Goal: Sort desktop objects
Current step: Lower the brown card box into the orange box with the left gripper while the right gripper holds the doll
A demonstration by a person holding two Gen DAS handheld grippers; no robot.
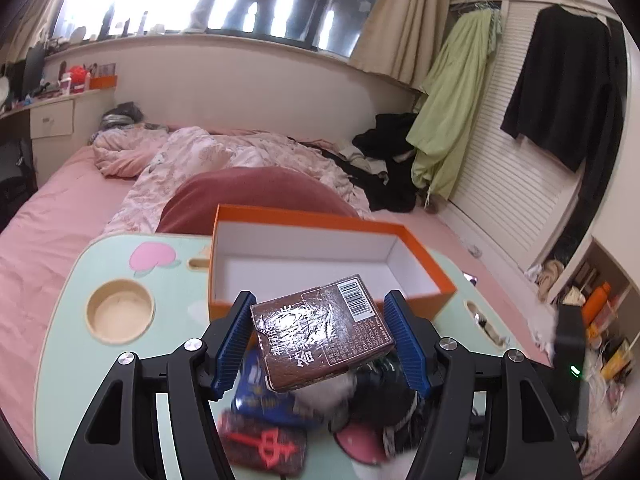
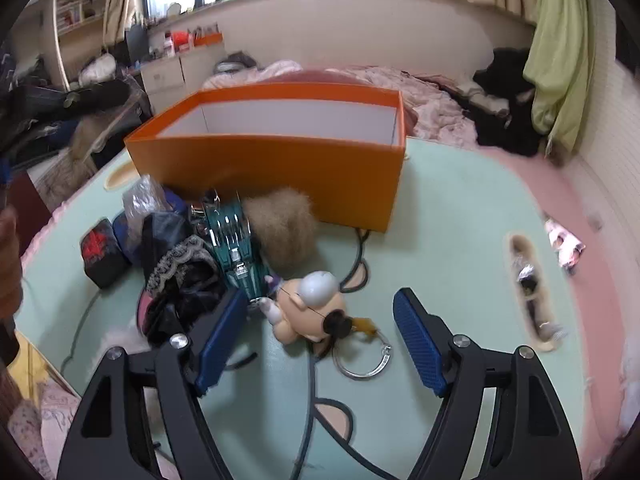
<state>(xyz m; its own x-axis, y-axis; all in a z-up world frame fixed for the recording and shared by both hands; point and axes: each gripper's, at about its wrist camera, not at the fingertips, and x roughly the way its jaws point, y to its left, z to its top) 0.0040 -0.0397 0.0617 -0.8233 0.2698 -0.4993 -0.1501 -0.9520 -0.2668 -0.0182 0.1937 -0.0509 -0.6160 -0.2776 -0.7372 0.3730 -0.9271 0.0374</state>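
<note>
My left gripper [image 1: 320, 340] is shut on a brown card box [image 1: 324, 332] with a barcode, held tilted above the table, just short of the open orange box [image 1: 332, 264], whose white inside looks empty. Below it lie a blue pack [image 1: 260, 396] and a dark pouch with a red mark [image 1: 264, 444]. My right gripper [image 2: 318, 340] is open, low over the table, around a small doll keychain [image 2: 312, 304] with a metal ring [image 2: 364, 356]. The orange box [image 2: 272, 168] stands behind it.
The green lap table [image 2: 460, 240] sits on a pink bed. A pile left of the doll holds a teal clip set [image 2: 232, 240], a furry brown ball [image 2: 280, 232], black lace cloth [image 2: 180, 276], the dark pouch [image 2: 100, 252]. A slot [image 2: 528, 284] holds small bits at right.
</note>
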